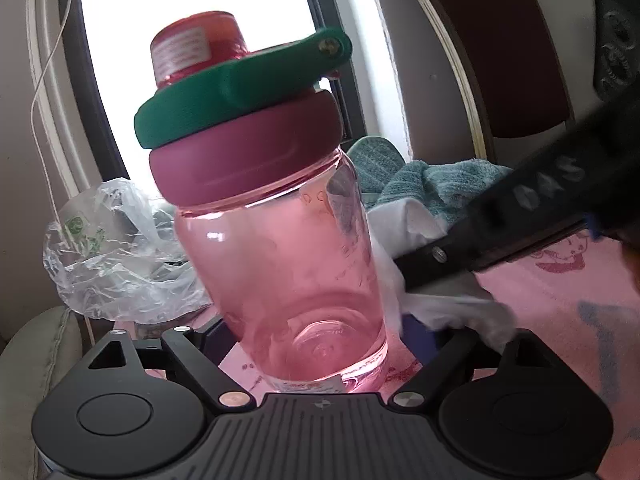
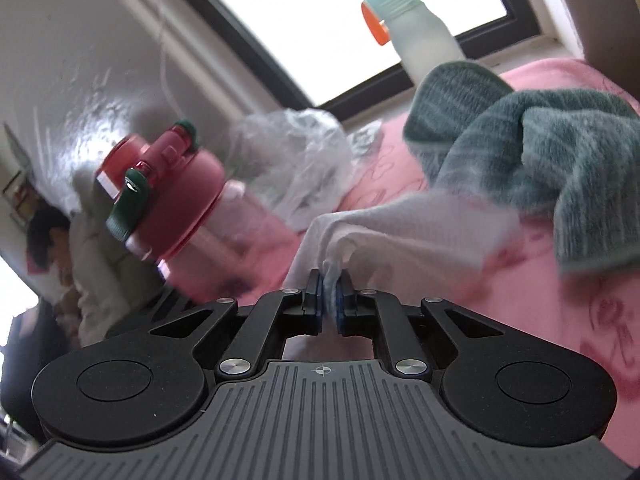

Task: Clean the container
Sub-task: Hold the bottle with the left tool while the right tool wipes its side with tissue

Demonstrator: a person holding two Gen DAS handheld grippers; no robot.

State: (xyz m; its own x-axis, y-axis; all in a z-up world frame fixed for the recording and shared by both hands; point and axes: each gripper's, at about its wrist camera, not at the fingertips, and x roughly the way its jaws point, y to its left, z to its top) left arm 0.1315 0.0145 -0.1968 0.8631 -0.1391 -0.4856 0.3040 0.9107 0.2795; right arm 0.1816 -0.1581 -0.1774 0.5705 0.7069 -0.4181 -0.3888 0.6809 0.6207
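Note:
A clear pink bottle (image 1: 280,260) with a maroon lid (image 1: 248,152) and a green carry loop (image 1: 240,96) stands upright on the pink cloth. It sits between the fingers of my left gripper (image 1: 346,336), which is open, its pads apart from the bottle's sides. My right gripper (image 2: 330,292) is shut on a white wipe (image 2: 400,232). In the left wrist view the wipe (image 1: 440,304) lies against the bottle's right side, under the right gripper's finger (image 1: 500,220). In the right wrist view the bottle (image 2: 192,208) shows blurred to the left of the wipe.
A teal towel (image 2: 540,168) is heaped at the back right on the pink tablecloth (image 2: 560,320). A crumpled clear plastic bag (image 1: 108,256) lies behind the bottle. A white bottle with an orange cap (image 2: 416,40) stands by the window. A person (image 2: 48,232) is at the far left.

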